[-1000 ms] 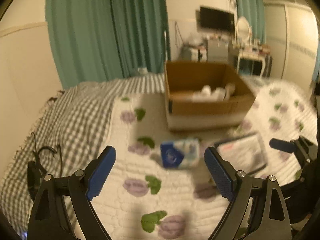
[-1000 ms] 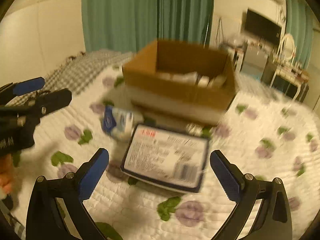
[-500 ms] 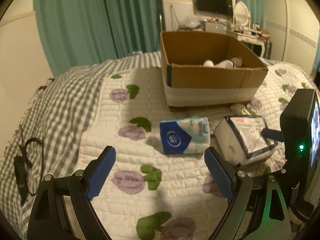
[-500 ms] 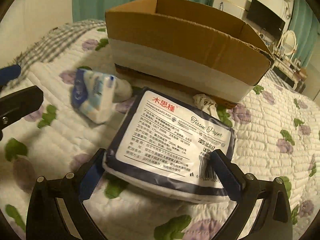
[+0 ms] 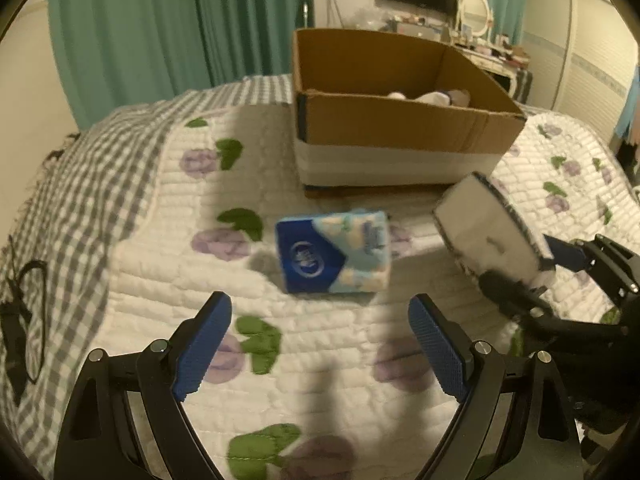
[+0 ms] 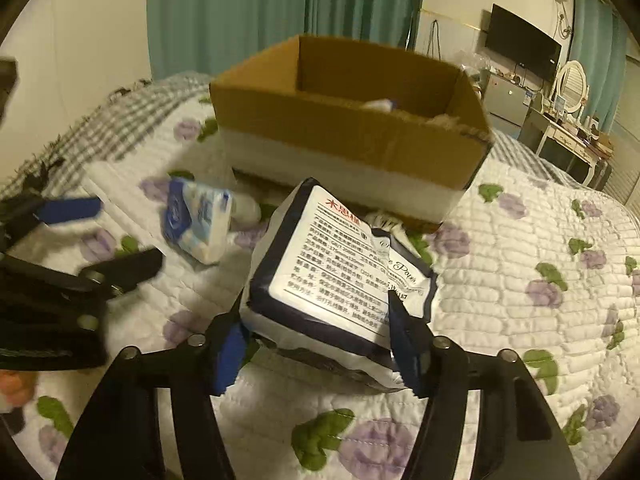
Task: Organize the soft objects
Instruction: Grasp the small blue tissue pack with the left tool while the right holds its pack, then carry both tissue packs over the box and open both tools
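right claw [image 6: 316, 344]: clamps tissue pack [image 6: 340, 276], near edge hidden | left claw [image 5: 320, 344]: spread, empty | box [image 5: 400, 128] contents blurred

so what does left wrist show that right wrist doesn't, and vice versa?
Left wrist only: the left gripper open and empty, aimed at the blue tissue pack; black straps on the checked blanket.
Right wrist only: the right gripper clamped on the white tissue pack, printed label facing up.
Both: the cardboard box with items inside, the floral quilt, both packs, green curtains.
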### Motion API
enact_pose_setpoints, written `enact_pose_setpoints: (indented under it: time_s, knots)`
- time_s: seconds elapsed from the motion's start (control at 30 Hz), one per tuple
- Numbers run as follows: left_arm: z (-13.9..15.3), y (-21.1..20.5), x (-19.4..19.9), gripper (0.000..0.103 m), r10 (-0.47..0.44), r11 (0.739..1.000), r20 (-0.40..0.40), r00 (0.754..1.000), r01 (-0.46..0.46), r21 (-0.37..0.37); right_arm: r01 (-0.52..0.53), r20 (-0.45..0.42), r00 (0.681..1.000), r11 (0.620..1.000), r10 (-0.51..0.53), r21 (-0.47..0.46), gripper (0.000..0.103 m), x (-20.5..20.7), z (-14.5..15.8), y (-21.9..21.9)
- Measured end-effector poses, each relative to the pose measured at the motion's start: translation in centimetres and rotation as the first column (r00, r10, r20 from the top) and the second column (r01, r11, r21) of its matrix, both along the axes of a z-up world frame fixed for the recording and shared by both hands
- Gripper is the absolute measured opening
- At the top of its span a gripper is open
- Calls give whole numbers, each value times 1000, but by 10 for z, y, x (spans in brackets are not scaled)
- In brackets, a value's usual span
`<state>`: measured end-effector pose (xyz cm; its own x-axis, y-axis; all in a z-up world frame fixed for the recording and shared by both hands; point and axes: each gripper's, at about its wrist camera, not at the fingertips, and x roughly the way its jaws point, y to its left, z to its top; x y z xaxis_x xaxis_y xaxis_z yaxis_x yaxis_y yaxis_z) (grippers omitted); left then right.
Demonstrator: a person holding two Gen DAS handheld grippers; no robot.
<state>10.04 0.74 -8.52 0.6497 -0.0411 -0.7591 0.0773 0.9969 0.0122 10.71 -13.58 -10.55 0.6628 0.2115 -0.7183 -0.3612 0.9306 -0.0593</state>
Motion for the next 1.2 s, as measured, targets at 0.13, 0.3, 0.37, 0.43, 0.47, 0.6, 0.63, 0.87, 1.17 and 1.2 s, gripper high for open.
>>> enact_pose_setpoints:
  time_s: [0.13,0.3,0.37,0.43,0.47,0.6,0.63,0.87,1.17,1.2]
  knots:
    - [-3,-15,13,90,13,1000,-31,999,-13,3,24,39,999,999,-25,40,59,-3,21,-17]
    - [-19,-34,37,89,32,999,-73,997,-29,32,72,120,990,997,-74,21,59,0,44,-32]
    - [-26,-35,45,89,59,996,-62,996,-55,69,85,125,989,996,-85,6,59,4,43,-36]
    - [-31,-34,50,89,75,991,-21,997,-73,113,95,110,989,995,-96,16,59,9,39,-41]
    - [-33,-34,52,82,68,992,-17,998,-65,108,103,101,990,995,-104,17,59,13,36,-43]
    - [-42,-26,52,53,57,994,-35,998,-54,90,112,91,990,994,-111,-1,59,16,30,-49]
    - [-41,-24,49,49,52,995,-26,998,-49,84,115,89,989,993,-114,-3,59,15,29,-49]
    - [-21,-13,16,30,-3,999,11,1000,2,49,110,84,990,994,-111,11,59,9,31,-52]
    - [19,-20,-21,15,-54,998,80,995,55,-12,81,119,989,992,-92,93,59,-18,56,-54]
    - [23,-22,-24,15,-59,998,89,994,60,-10,77,126,988,992,-90,101,59,-22,60,-54]
